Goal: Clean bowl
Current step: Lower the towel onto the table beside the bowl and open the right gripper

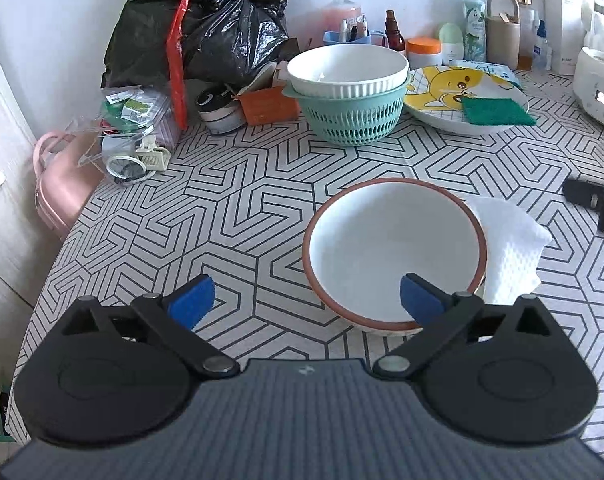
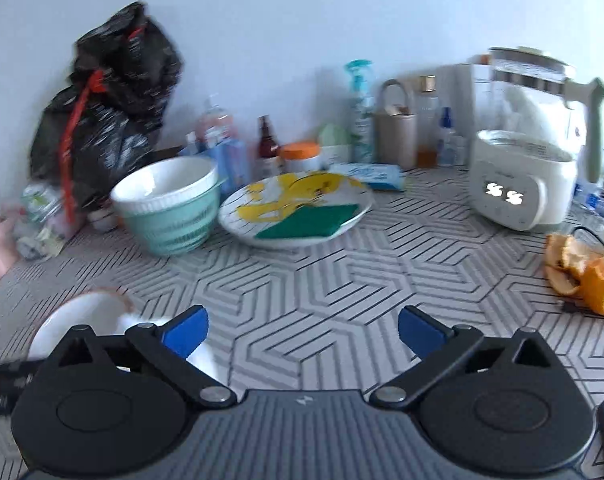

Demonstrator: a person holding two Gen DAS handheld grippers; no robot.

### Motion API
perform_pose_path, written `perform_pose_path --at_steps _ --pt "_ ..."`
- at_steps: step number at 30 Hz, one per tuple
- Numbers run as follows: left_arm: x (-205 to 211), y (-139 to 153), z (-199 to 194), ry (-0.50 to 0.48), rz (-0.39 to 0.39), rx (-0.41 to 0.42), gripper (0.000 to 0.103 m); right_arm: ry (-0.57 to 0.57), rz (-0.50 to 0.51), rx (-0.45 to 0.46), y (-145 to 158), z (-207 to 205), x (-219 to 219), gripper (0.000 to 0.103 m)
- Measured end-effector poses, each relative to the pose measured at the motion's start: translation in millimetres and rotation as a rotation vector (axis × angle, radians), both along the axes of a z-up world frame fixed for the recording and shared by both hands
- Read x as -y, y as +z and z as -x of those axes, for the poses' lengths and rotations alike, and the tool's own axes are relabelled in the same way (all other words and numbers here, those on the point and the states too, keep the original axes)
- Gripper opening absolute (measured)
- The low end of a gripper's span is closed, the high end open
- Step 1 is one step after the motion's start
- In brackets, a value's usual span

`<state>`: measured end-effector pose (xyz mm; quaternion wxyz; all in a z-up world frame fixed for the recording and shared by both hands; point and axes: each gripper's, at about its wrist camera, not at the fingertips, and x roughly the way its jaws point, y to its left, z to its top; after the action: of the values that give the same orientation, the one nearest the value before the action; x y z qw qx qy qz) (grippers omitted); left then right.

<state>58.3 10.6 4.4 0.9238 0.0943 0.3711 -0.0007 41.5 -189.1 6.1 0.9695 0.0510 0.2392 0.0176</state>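
A white bowl with a brown rim (image 1: 394,252) sits on the patterned table, empty inside. A white cloth (image 1: 510,248) lies against its right side. My left gripper (image 1: 306,300) is open and empty, with its right finger over the bowl's near rim. In the right wrist view the bowl (image 2: 81,320) is at the lower left, blurred. My right gripper (image 2: 302,332) is open and empty above the table, to the right of the bowl. A green scouring pad (image 1: 498,112) lies on a cartoon plate (image 1: 446,92); it also shows in the right wrist view (image 2: 310,222).
A white bowl in a teal strainer basket (image 1: 354,116) stands behind. A black rubbish bag (image 1: 205,20), bottles (image 1: 474,20) and a white appliance (image 2: 522,184) line the back. Orange peel (image 2: 582,276) lies at the right. A black object (image 1: 594,204) is at the right edge.
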Motion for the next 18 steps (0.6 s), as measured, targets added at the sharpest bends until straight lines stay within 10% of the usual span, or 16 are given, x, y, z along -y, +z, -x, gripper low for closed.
perform_pose_path --at_steps 9,18 --pt "-10.4 2.9 8.3 0.044 -0.011 0.021 0.102 0.164 0.049 0.044 -4.9 24.4 -36.2 0.101" --pt "-11.7 3.6 9.8 0.044 -0.043 0.026 0.102 0.338 -0.244 -0.043 -13.6 -10.3 -25.7 0.049"
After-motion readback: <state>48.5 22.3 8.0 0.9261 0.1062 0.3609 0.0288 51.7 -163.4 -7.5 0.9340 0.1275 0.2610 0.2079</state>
